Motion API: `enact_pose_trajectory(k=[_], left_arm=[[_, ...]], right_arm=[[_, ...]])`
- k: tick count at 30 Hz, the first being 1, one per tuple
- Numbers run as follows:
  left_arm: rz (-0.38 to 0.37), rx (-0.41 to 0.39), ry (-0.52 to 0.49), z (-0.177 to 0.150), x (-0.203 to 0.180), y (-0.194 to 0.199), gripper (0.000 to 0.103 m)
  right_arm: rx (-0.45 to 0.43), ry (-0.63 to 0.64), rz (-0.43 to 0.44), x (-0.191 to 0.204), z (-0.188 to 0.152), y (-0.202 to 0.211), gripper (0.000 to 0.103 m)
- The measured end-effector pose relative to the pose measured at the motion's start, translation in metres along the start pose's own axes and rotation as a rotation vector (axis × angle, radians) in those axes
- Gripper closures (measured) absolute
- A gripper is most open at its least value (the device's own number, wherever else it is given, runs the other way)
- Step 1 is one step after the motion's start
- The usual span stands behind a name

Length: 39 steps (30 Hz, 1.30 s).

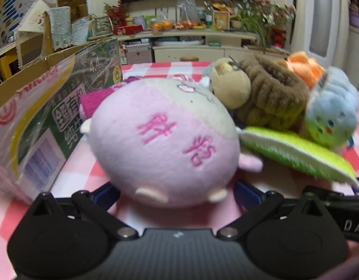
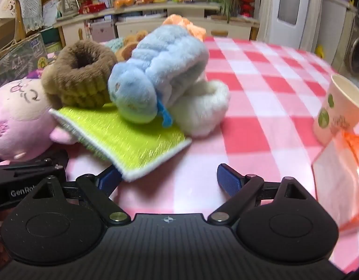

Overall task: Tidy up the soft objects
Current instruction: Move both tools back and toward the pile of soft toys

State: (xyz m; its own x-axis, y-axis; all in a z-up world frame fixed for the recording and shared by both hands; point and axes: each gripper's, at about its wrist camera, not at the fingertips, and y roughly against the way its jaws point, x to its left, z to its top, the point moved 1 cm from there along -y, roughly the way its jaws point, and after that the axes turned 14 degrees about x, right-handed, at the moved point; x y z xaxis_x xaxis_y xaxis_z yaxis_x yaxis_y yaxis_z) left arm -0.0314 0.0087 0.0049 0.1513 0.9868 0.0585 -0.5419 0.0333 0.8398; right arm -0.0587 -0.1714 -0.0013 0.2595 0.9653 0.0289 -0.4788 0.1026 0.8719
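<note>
Nothing sorted yet: soft toys [image 2: 142, 79] still heaped beside box [image 1: 51, 107]; left gripper [image 1: 177, 193] and right gripper [image 2: 170, 179] wide open, empty.

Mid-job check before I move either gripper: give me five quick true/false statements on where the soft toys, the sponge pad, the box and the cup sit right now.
1. The pink plush lies right in front of the open left gripper. True.
2. The right gripper is shut on the green sponge pad. False: its jaws are open, with only a corner of the pad near one finger.
3. The blue fluffy band rests partly on the green sponge pad. True.
4. The paper cup lies tipped over among the plush items. False: it stands upright, apart from them.
5. The cardboard box sits on the far side of the cup. False: it is beside the pink plush.
</note>
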Motion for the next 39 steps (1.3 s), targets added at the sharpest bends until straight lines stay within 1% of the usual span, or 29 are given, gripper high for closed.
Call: enact_pose_trajectory(k=[2,4,8,12,17,23,26,29,34,39], left_arm=[[0.001,0.011,-0.016,-0.004,0.002,0.007,0.0],[-0.002,0.001,-0.021,-0.008,0.007,0.017,0.0],[-0.017,-0.001,-0.016,-0.019,0.015,0.036,0.0],[-0.024,-0.03,-0.038,-0.019,0.026,0.053,0.0],[-0.023,-0.077,-0.059,-0.015,0.04,0.075,0.0],[-0.029,-0.114,-0.021,-0.011,0.067,0.099,0.0],[-0.027,-0.137,0.002,-0.009,0.083,0.109,0.0],[-0.014,-0.165,0.034,-0.008,0.1,0.12,0.0],[0.008,-0.193,0.09,-0.006,0.126,0.126,0.0],[0.032,-0.212,0.13,-0.006,0.144,0.127,0.0]], right_arm=[[0.001,-0.004,-0.016,0.0,-0.006,0.009,0.0],[-0.01,0.012,-0.029,0.002,-0.012,0.019,0.0],[-0.053,0.041,-0.048,0.004,-0.02,0.039,0.0],[-0.117,0.059,-0.041,0.015,-0.027,0.071,0.0],[-0.183,0.093,-0.011,0.024,-0.025,0.098,0.0],[-0.254,0.13,0.033,0.048,-0.019,0.132,0.0],[-0.277,0.144,0.071,0.052,-0.016,0.139,0.0],[-0.295,0.163,0.088,0.062,-0.017,0.146,0.0],[-0.316,0.191,0.118,0.069,-0.016,0.147,0.0],[-0.331,0.216,0.149,0.074,-0.017,0.149,0.0]])
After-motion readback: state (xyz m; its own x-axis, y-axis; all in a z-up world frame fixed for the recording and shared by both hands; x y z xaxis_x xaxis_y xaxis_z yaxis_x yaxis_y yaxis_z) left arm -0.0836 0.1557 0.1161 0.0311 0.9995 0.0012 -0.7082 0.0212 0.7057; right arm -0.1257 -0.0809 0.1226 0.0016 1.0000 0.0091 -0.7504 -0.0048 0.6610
